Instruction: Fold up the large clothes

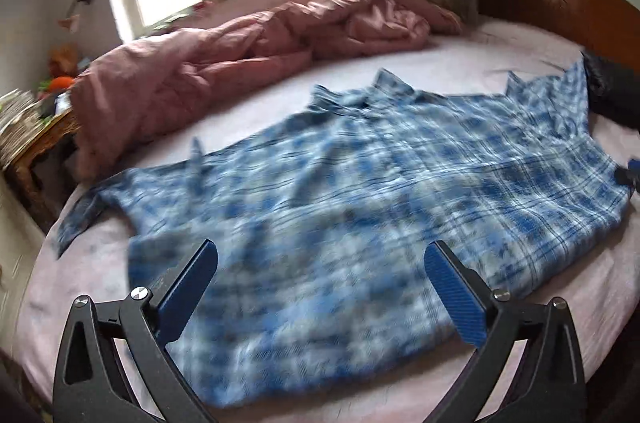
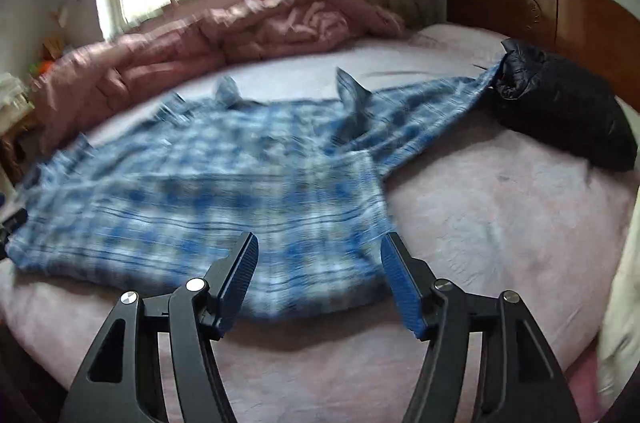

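Note:
A blue and white plaid shirt [image 1: 360, 183] lies spread flat on the pink bed sheet [image 1: 100, 271], collar toward the far side, sleeves out to both sides. My left gripper [image 1: 320, 263] hovers over the shirt's near hem, jaws wide open, nothing between them. In the right wrist view the same shirt [image 2: 224, 191] fills the left and middle, one sleeve reaching toward a dark garment. My right gripper [image 2: 320, 263] hangs open above the shirt's near right corner, with nothing held. The picture is blurred in both views.
A rumpled pink duvet [image 1: 248, 51] is heaped along the bed's far side under the window. A black puffy jacket [image 2: 560, 111] lies by the wooden headboard [image 2: 560, 15]. A cluttered wooden bedside table [image 1: 36, 143] stands at the left.

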`<act>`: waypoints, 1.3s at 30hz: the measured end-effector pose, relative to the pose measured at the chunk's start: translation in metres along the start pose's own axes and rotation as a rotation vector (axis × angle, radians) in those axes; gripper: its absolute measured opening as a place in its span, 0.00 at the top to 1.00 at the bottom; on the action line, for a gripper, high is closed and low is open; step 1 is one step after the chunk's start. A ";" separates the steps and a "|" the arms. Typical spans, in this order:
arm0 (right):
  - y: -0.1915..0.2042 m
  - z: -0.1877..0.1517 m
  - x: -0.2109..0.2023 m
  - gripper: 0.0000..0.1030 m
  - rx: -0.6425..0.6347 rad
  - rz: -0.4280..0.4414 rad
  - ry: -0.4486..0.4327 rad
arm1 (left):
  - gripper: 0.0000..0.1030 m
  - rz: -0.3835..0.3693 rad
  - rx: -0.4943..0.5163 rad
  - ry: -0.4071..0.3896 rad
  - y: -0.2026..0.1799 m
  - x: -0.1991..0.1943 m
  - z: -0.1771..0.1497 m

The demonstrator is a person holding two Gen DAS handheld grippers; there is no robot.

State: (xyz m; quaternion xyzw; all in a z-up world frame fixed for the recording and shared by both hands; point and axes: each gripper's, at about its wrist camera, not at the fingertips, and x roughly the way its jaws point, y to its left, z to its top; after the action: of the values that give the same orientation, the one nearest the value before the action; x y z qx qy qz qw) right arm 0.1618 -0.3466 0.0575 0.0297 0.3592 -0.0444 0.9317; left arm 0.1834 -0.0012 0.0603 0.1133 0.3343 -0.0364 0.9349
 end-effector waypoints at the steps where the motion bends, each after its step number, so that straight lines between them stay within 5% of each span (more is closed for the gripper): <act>1: -0.004 0.007 0.005 0.36 -0.009 -0.013 0.006 | 0.00 0.005 0.009 -0.001 -0.003 0.007 0.005; 4: -0.024 0.027 0.027 0.38 0.012 -0.039 0.016 | 0.00 -0.021 -0.029 -0.064 -0.004 0.018 0.014; 7: -0.020 0.034 0.073 0.94 -0.061 0.084 0.172 | 0.00 -0.058 -0.102 -0.082 0.001 0.035 0.014; 10: -0.024 0.040 0.073 0.96 -0.022 0.092 0.090 | 0.00 -0.094 -0.126 -0.121 0.004 0.041 0.006; 14: -0.022 0.054 0.013 0.97 -0.045 0.124 -0.193 | 0.00 -0.036 -0.016 -0.101 -0.008 0.052 0.008; 17: -0.015 0.066 0.031 0.97 -0.048 0.070 -0.115 | 0.00 -0.010 -0.032 -0.069 -0.007 0.065 0.006; 22: -0.029 0.044 0.100 0.96 0.049 0.090 0.098 | 0.00 0.033 -0.158 0.119 0.016 0.099 -0.006; 25: -0.042 0.034 0.090 0.93 0.108 0.147 0.060 | 0.00 -0.020 -0.200 0.171 0.023 0.109 -0.010; 28: -0.055 0.036 0.065 0.86 0.124 0.113 -0.039 | 0.00 -0.031 -0.207 0.141 0.024 0.104 -0.012; 34: -0.114 0.056 0.046 0.85 0.250 0.040 -0.087 | 0.00 -0.004 -0.172 0.153 0.019 0.104 -0.013; 37: -0.141 0.072 0.059 0.65 0.299 0.000 -0.083 | 0.00 0.019 -0.151 0.152 0.014 0.105 -0.012; 39: -0.165 0.084 0.083 0.50 0.348 0.057 -0.048 | 0.00 0.020 -0.149 0.153 0.014 0.106 -0.012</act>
State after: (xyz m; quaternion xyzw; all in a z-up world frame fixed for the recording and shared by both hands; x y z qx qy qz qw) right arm 0.2618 -0.5234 0.0606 0.1997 0.3227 -0.0803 0.9217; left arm 0.2601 0.0161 -0.0129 0.0492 0.4051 0.0068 0.9129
